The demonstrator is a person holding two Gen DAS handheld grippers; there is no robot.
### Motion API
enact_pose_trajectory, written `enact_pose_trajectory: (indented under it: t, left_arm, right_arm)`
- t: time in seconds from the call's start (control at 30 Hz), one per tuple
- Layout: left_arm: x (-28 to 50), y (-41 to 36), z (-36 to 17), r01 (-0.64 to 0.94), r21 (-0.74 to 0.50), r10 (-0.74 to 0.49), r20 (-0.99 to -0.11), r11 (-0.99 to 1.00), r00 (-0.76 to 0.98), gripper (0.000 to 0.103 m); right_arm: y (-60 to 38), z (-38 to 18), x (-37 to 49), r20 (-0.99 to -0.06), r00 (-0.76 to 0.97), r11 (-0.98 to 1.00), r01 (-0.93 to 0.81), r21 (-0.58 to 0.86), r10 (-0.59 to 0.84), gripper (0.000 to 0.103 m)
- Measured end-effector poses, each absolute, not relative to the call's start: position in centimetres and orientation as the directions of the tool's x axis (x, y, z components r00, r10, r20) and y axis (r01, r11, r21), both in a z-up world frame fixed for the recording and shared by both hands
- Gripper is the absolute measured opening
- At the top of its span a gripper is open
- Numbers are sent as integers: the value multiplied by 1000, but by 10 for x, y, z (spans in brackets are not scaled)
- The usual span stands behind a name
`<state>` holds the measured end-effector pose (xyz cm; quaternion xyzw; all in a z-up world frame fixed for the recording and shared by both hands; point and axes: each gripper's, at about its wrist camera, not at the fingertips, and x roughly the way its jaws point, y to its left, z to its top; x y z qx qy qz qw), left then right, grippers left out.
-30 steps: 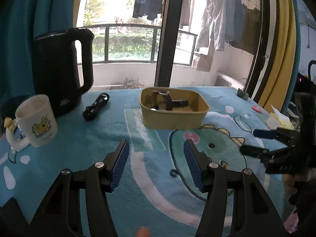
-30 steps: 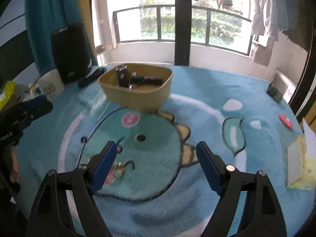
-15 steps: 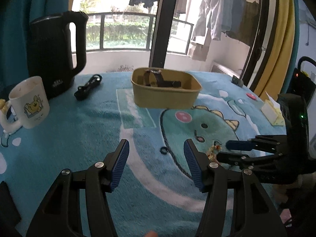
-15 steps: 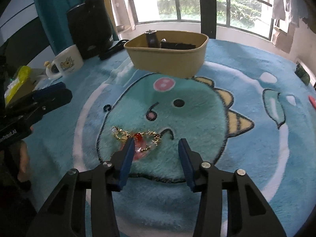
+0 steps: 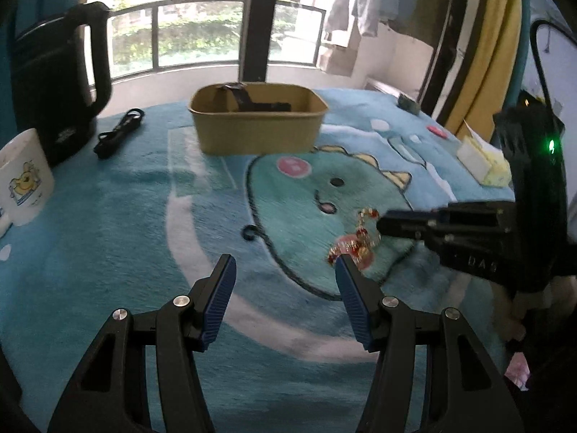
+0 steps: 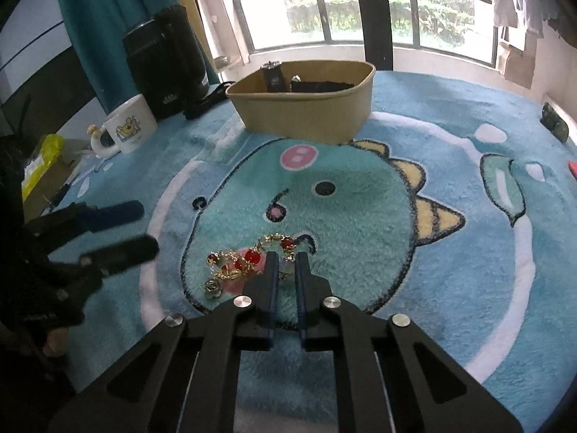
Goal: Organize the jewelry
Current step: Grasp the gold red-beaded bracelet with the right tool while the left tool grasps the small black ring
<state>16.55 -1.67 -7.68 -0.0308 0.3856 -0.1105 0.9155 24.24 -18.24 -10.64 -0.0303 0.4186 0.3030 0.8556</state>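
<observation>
Bracelet (image 6: 252,259), gold with red beads, lying bunched on the mat (image 6: 450,288) near the box (image 6: 303,115). Right gripper (image 6: 286,263) pinched shut on its nearest links; left gripper (image 5: 285,281) wide open, holding nothing, just beside it. Best lifted slowly and straight up, checking the loose chain follows rather than snagging the pile, then carried over the box rim. One bracelet, one box, one mug (image 5: 23,176), one kettle (image 5: 54,72); watch (image 6: 273,74) count inside unclear.

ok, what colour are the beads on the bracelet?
Red beads on a gold chain bracelet; clearest in the right wrist view.
</observation>
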Motion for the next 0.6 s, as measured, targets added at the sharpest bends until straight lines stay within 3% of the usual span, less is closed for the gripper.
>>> enact_pose_trajectory:
  t: [0.6]
  left_arm:
    - [174, -72, -93, 326, -69, -263, -757, 943, 598, 59]
  right_arm:
    - [-247, -93, 243, -686, 572, 871, -450, 196, 450, 8]
